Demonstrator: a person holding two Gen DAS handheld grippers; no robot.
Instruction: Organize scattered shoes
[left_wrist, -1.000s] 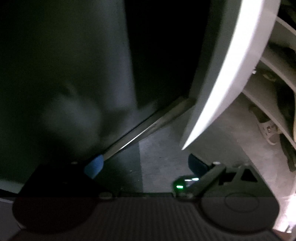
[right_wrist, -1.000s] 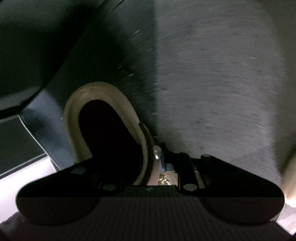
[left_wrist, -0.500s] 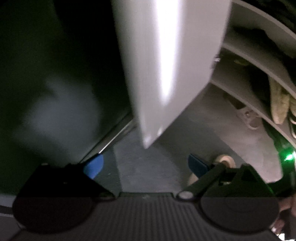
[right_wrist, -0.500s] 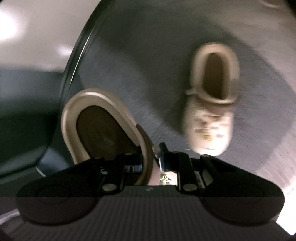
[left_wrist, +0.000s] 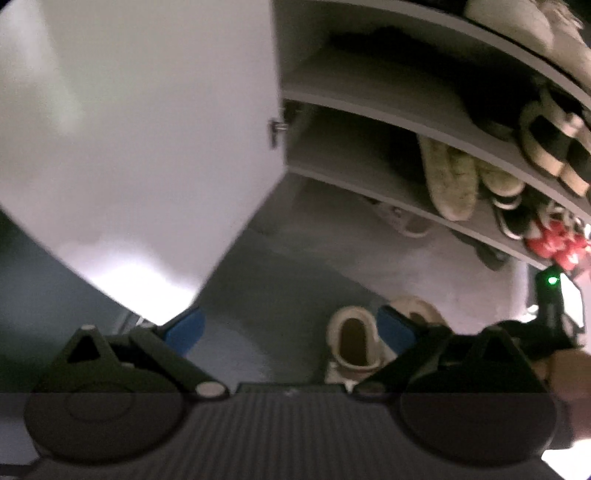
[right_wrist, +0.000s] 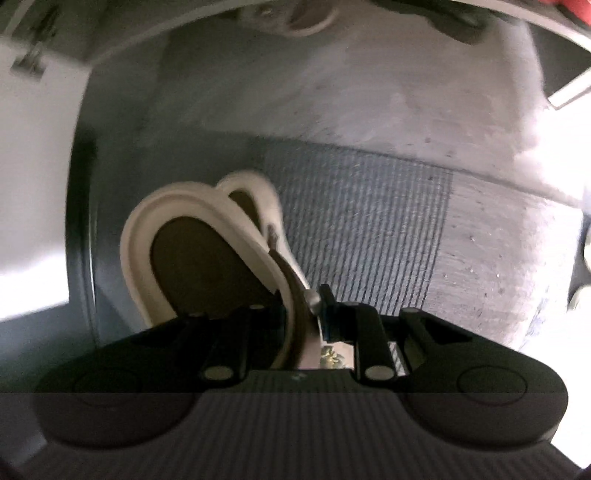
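The right gripper (right_wrist: 312, 317) pinches the side wall of 1 cream clog-style shoe (right_wrist: 207, 254), above a grey ribbed doormat (right_wrist: 362, 229). The left gripper (left_wrist: 291, 328) hangs with jaws spread and empty, near a white shoe cabinet (left_wrist: 369, 99).

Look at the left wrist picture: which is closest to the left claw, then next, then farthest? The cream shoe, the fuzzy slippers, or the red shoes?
From the left claw:
1. Cream shoe, on the floor, right beside it.
2. Fuzzy slippers, on the bottom shelf.
3. Red shoes, far right on that shelf.

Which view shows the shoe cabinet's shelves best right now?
The left wrist view: the shelves run across it with shoes on them. The right wrist view catches only a blurred strip of the cabinet along its top edge.
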